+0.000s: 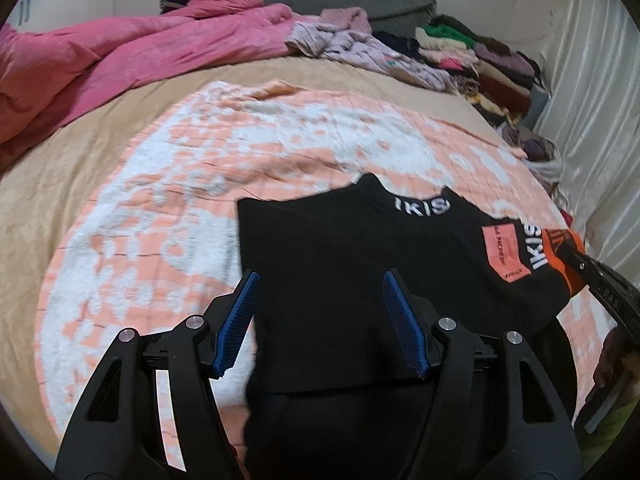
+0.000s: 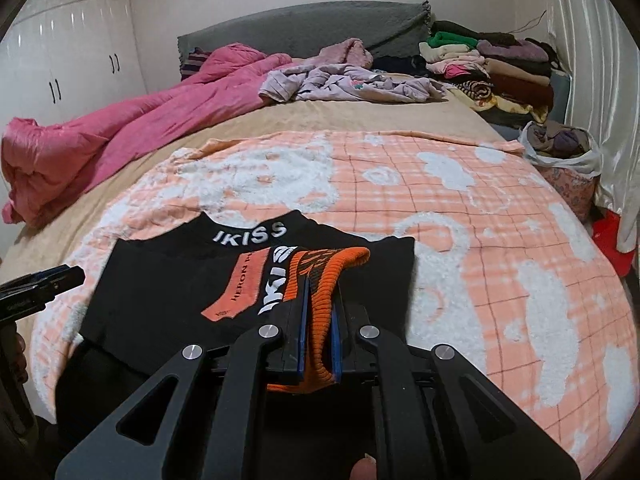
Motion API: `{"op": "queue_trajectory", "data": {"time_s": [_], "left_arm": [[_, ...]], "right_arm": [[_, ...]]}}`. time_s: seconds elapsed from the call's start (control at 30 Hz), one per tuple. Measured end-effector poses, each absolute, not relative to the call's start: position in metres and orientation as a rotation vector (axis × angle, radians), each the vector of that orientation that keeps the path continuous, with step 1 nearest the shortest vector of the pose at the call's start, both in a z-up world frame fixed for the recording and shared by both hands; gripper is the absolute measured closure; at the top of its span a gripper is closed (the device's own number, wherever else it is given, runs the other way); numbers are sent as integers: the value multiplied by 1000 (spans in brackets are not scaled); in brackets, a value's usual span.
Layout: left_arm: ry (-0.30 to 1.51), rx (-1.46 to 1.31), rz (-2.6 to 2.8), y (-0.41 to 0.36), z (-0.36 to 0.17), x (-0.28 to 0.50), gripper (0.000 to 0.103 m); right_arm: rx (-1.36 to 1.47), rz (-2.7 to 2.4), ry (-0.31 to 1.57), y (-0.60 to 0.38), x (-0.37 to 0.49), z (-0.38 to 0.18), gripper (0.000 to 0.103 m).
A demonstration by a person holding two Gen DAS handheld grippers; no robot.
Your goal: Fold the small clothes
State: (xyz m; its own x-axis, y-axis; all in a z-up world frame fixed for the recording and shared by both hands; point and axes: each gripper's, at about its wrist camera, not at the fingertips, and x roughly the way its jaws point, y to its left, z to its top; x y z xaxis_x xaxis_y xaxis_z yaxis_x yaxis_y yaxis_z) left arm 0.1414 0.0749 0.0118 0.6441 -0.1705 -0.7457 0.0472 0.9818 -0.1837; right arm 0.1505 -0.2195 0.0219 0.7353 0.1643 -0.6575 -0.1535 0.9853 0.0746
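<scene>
A black sweater (image 1: 340,264) with white "IKISS" lettering on its collar lies flat on an orange and white checked blanket (image 2: 460,208). Its sleeve, with an orange patch and an orange ribbed cuff (image 2: 344,260), is folded across the body (image 2: 160,280). My right gripper (image 2: 322,286) is shut on that cuff and holds it over the sweater's right half; in the left wrist view it enters from the right edge (image 1: 592,276). My left gripper (image 1: 320,276) is open over the sweater's lower left part, blue pads (image 1: 240,320) wide apart and pressing on nothing. Its tip shows at the left (image 2: 60,276).
A pink duvet (image 2: 120,136) lies crumpled along the bed's left side. Loose lilac clothes (image 2: 344,84) and stacks of folded clothes (image 2: 500,68) sit at the head by the grey headboard (image 2: 300,28). A bag of clothes (image 2: 560,148) and a white curtain (image 2: 600,80) stand at the right.
</scene>
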Motion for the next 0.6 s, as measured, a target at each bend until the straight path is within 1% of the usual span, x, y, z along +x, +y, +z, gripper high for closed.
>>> {"op": "queue_trajectory", "data": {"time_s": [0.27,0.3,0.33,0.37,0.47,0.57,0.6], "left_arm": [[925,-111,-156,55,-10,152,47],[939,-111,-165,54,-14,153,47],[950,-110,-171,53,-16,153,47],[959,-105,-173,52,-18,153,47],[970,-86,-177,50,-24,150,47],[974,-80,-176,50,-26,148,47],[976,-79,-176,49,-27,148,47]], "right_arm": [[17,149,734,-224,150,16,94],[17,138,734,-225,150,16,91],[13,110,726,-225,149,16,85],[15,98,721,-227,148,16,83],[49,106,730,-230,146,14,82],[23,128,744,-221,141,10,81],[24,148,753,-217,141,7,79]]}}
